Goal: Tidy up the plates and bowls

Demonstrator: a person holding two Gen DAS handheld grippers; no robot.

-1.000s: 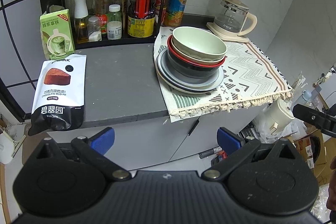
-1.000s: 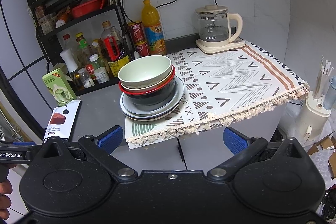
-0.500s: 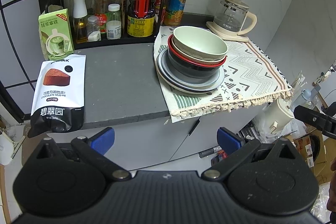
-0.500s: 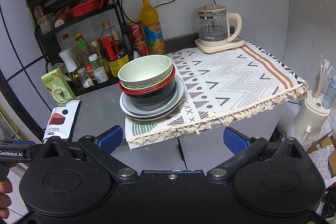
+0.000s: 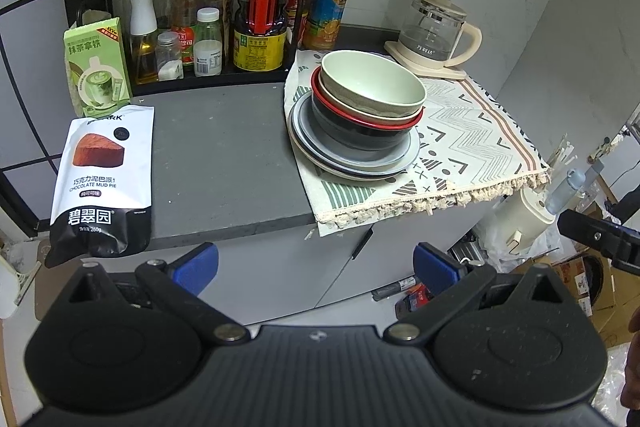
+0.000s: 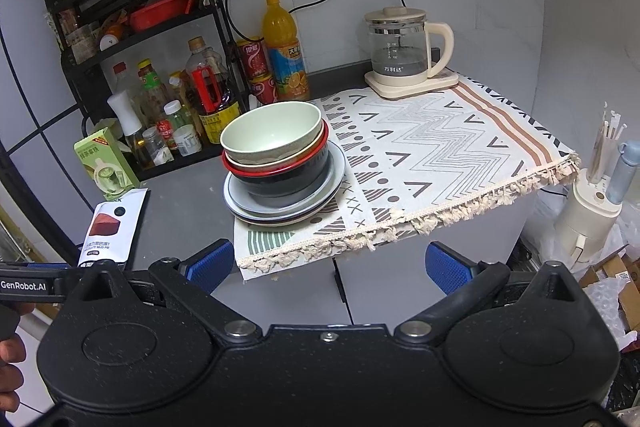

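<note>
One stack of dishes stands on the left end of a patterned cloth (image 5: pixel 472 131) (image 6: pixel 432 155). A pale green bowl (image 5: pixel 372 85) (image 6: pixel 272 131) sits on top, nested in a beige bowl, then a red-rimmed black bowl (image 5: pixel 360 137) (image 6: pixel 288 179). Under them lie grey and white plates (image 5: pixel 316 155) (image 6: pixel 340 171). My left gripper (image 5: pixel 316 263) is open, held in front of and below the counter edge, well short of the stack. My right gripper (image 6: pixel 330 263) is also open and empty, likewise short of the counter.
A black rack of bottles (image 5: pixel 208 27) (image 6: pixel 176 99) stands at the back left. A green tea box (image 5: pixel 98 71), a chocolate pie pouch (image 5: pixel 102 183), an orange juice bottle (image 6: pixel 285 55) and a glass kettle (image 5: pixel 436 31) (image 6: pixel 404 51) share the grey counter (image 5: pixel 224 155). A white appliance (image 6: pixel 588 219) stands lower right.
Both views have drifted only slightly; the dishes stay put and both grippers remain open.
</note>
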